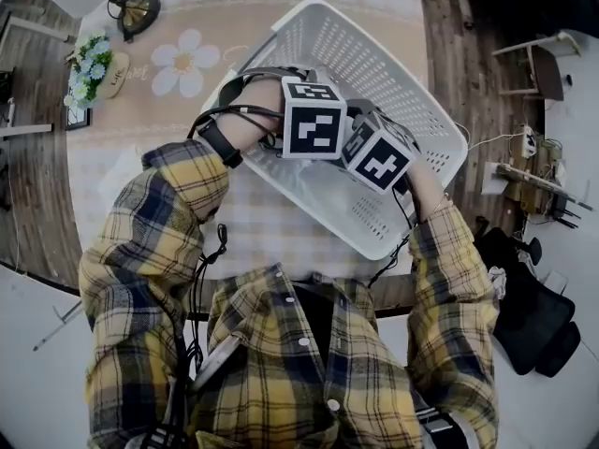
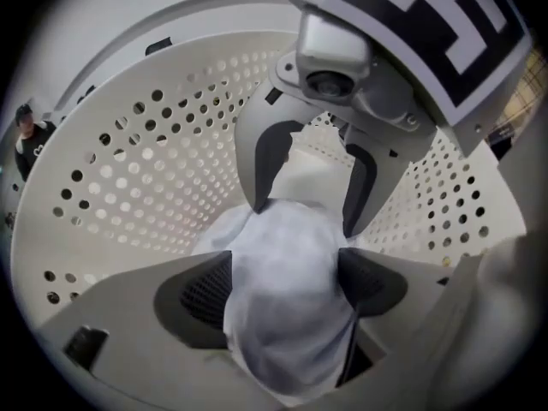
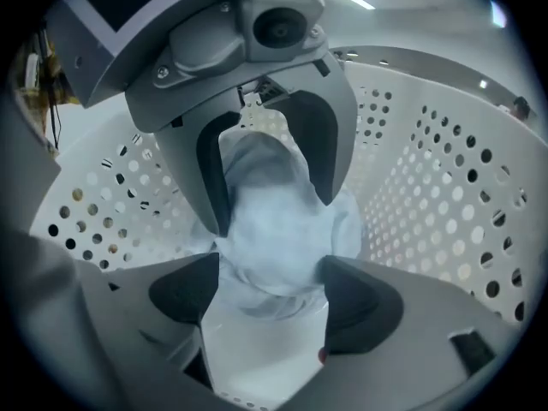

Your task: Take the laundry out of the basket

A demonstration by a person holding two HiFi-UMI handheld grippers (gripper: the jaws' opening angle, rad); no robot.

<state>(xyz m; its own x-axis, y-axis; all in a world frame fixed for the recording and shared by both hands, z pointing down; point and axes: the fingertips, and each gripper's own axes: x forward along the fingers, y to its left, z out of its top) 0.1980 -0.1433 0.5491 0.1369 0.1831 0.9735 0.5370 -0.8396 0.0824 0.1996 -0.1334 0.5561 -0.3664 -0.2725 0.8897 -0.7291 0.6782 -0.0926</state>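
A white perforated laundry basket [image 1: 412, 92] stands tilted on the round table. Both grippers reach down into it side by side, and their marker cubes hide the jaws in the head view. A white cloth [image 2: 282, 315] lies bunched in the basket's bottom. My left gripper [image 2: 287, 281] stands open with its jaws wide on either side of the cloth, which bulges up between them. My right gripper [image 3: 270, 291] is open too, astride the same cloth [image 3: 274, 221]. Each gripper faces the other across the bundle: the right gripper [image 2: 308, 178] shows in the left gripper view, the left gripper [image 3: 270, 165] in the right.
The basket wall [image 2: 154, 161] rises close around both grippers. On the table's far left stand a flower pot [image 1: 89, 68] and a dark round object [image 1: 138, 9]. Right of the table, a black chair [image 1: 533, 316] and cluttered furniture stand on the floor.
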